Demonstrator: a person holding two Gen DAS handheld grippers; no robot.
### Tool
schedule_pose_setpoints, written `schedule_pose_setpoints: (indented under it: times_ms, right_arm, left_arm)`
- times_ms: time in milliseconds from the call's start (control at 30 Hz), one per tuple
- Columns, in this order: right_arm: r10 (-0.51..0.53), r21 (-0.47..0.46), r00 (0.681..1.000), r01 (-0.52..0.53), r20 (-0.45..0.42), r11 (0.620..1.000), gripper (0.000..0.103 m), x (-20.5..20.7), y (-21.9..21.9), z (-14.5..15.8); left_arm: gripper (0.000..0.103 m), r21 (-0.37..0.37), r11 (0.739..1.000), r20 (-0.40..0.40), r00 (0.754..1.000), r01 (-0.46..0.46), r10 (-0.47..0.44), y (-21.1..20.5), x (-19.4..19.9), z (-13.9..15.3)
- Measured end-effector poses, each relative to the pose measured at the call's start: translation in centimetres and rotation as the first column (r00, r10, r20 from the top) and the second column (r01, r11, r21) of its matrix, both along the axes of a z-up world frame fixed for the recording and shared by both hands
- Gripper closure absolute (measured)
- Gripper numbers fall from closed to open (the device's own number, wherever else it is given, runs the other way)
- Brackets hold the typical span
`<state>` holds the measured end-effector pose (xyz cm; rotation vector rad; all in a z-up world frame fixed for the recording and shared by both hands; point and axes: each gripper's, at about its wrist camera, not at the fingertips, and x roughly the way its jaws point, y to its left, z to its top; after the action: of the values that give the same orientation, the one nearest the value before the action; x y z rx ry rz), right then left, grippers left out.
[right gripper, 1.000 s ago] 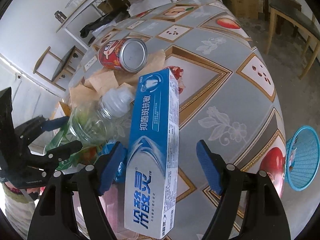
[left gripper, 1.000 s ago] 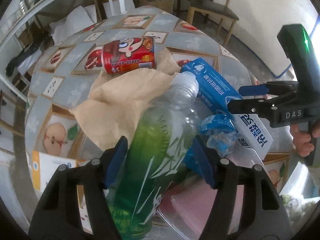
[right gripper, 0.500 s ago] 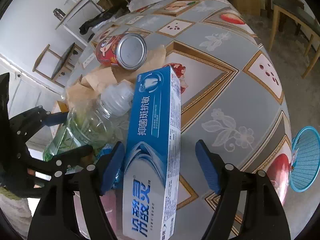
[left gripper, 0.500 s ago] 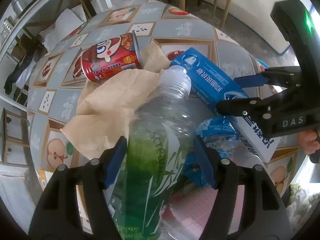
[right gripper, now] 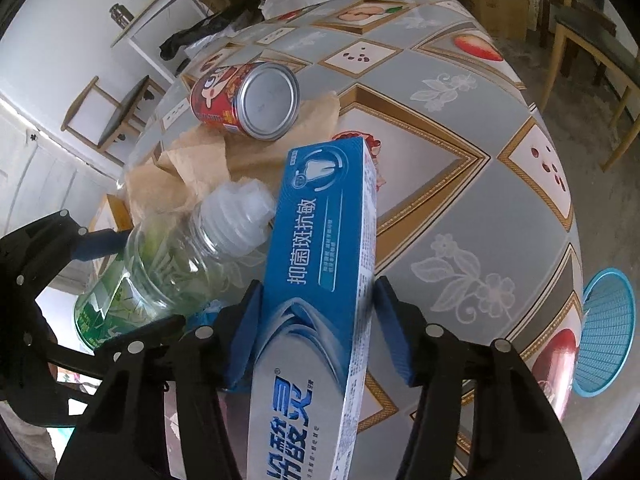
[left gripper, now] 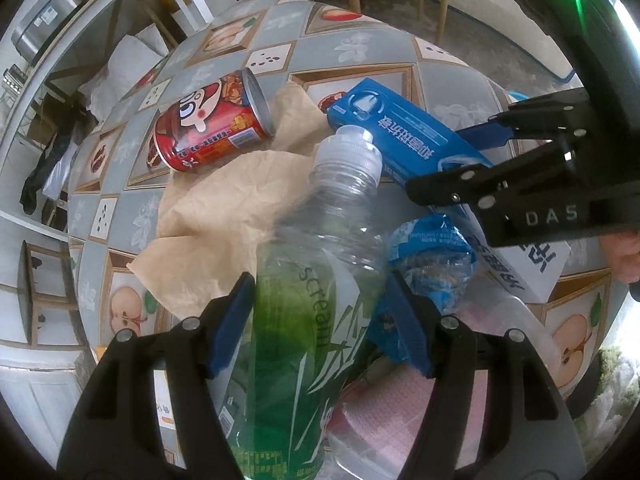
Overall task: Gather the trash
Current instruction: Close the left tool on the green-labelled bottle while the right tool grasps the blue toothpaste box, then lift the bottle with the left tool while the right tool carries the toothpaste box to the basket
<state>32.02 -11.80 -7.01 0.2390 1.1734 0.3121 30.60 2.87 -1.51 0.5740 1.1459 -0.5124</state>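
Note:
My left gripper (left gripper: 320, 328) is shut on a clear plastic bottle (left gripper: 320, 280) with a green label, its white cap pointing away. The blue pads press on both sides of the bottle's body. My right gripper (right gripper: 320, 320) has a long blue toothpaste box (right gripper: 328, 232) between its jaws; they are closing and the pads touch the box's two long sides. A red drink can (left gripper: 208, 132) lies on its side on crumpled brown paper (left gripper: 216, 208) beyond the bottle. A crumpled blue wrapper (left gripper: 432, 256) lies between bottle and box.
All of it sits on a round table (right gripper: 460, 208) with a fruit-patterned cloth. A clear plastic tub (left gripper: 460, 380) with something pink in it lies under the left gripper. A blue basket (right gripper: 604, 328) stands on the floor at the right, and wooden chairs (right gripper: 592, 52) stand beyond the table.
The right gripper's jaws have narrowed from well apart onto the toothpaste box's sides. The left gripper has shifted and rolled a little with the bottle still in it.

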Motion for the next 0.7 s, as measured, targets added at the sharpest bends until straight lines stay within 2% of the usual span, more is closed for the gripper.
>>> schedule_pose_setpoints:
  times_ms: [233,433,600,700]
  right_arm:
    - [-0.005,0.017,0.999,0.004,0.035,1.0,0.05,-1.1,-0.8,1.0]
    - [0.01,0.049,0.993,-0.016,0.114,0.999,0.05,-3.4,-1.5,3.7]
    - [0.027,0.036,0.979,-0.035,0.2,0.999,0.051,-5.2,-1.5,6.5]
    - [0.029,0.028,0.969,-0.037,0.244,0.999,0.051,-6.2,-1.8,7.9]
  left_arm:
    - [0.04,-0.065,0.997,0.026,0.999,-0.031,0.033,1.2,-0.7,1.8]
    - [0.04,-0.14,0.987,0.066,0.993,-0.083,0.093,3.1,-1.4,4.2]
    - [0.04,-0.245,0.96,0.082,0.984,-0.134,0.158,5.2,-2.2,6.2]
    - [0.04,-0.305,0.94,0.12,0.973,-0.151,0.196,6.5,-3.2,7.8]
